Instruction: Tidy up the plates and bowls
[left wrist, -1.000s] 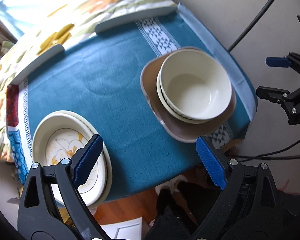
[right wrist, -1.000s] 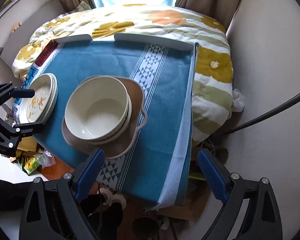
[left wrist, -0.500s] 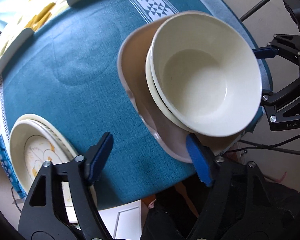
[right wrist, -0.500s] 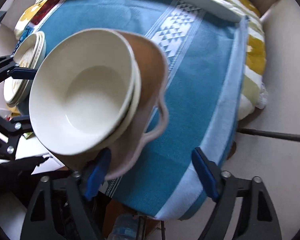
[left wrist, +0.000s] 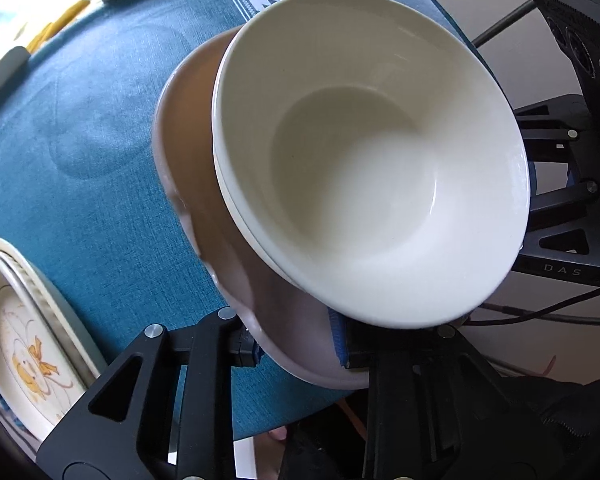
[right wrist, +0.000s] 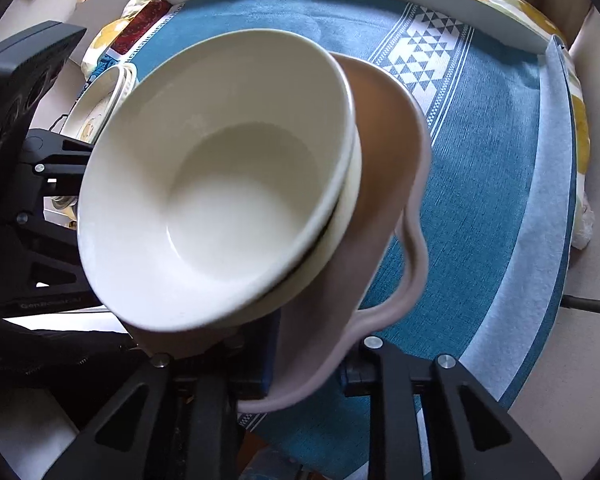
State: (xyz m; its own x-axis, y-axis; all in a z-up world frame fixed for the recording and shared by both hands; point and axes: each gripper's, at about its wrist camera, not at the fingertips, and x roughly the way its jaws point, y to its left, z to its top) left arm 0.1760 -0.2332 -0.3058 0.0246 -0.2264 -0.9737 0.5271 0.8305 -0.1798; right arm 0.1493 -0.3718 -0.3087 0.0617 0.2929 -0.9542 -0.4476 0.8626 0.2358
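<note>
Two cream bowls (left wrist: 380, 160) (right wrist: 220, 200) sit nested on a brown plate (left wrist: 196, 152) (right wrist: 384, 160) with wavy handles, near the front edge of a blue cloth (left wrist: 80, 140). My left gripper (left wrist: 296, 344) is closing, its blue pads pinching the plate's near rim from both sides. My right gripper (right wrist: 308, 368) is closing the same way on the rim at the plate's other side. Both point steeply down. A stack of cream plates (left wrist: 24, 344) (right wrist: 100, 108) with a yellow drawing lies at the cloth's left end.
The blue cloth (right wrist: 480, 160) covers a small table with white rails (right wrist: 420, 4) along its far edge. A flowered quilt (right wrist: 580, 120) lies behind and to the right. Dark cables (left wrist: 540, 312) run over the floor at the right.
Both grippers came down onto the brown plate and their jaws went from wide open to closed on its rim. The bowls now fill both views.
</note>
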